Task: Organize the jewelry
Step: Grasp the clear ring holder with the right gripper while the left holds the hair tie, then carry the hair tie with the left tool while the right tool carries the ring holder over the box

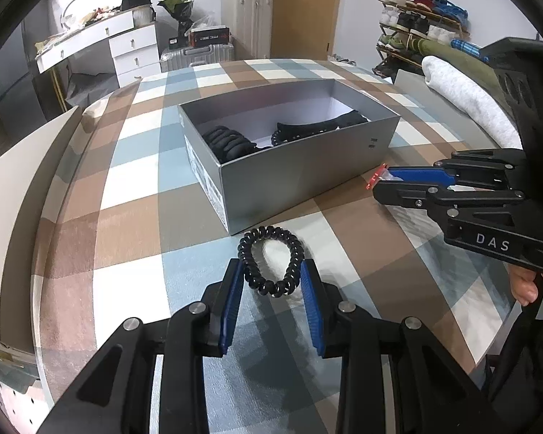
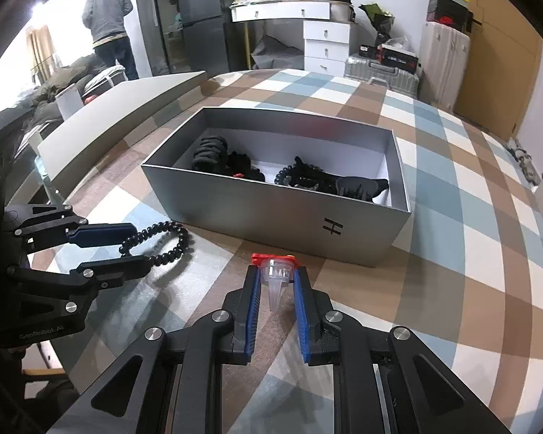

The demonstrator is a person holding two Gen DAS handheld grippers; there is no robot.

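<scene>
The left hand-held gripper point(image 1: 271, 271) holds the black coil hair tie point(image 1: 269, 260) by its sides; it is light, springy, maybe slippery. The right hand-held gripper point(image 2: 276, 276) is closed on a small clear clip point(image 2: 277, 275), seemingly hard and brittle, best held by its body.

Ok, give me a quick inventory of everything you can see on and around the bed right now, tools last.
open grey cardboard box: one, grey, middle of the checked bedspread.
dark hair accessories: several, black, inside the box.
black spiral hair tie: one, black, in front of the box between the left pads, apparently gripped.
clear plastic clip with red top: one, clear and red, pinched by the right gripper.
checked bedspread: one, brown, blue, white.
person in grey top: one, standing, back turned, far left.
left gripper: one, black with blue pads.
right gripper: one, same colours.
</scene>
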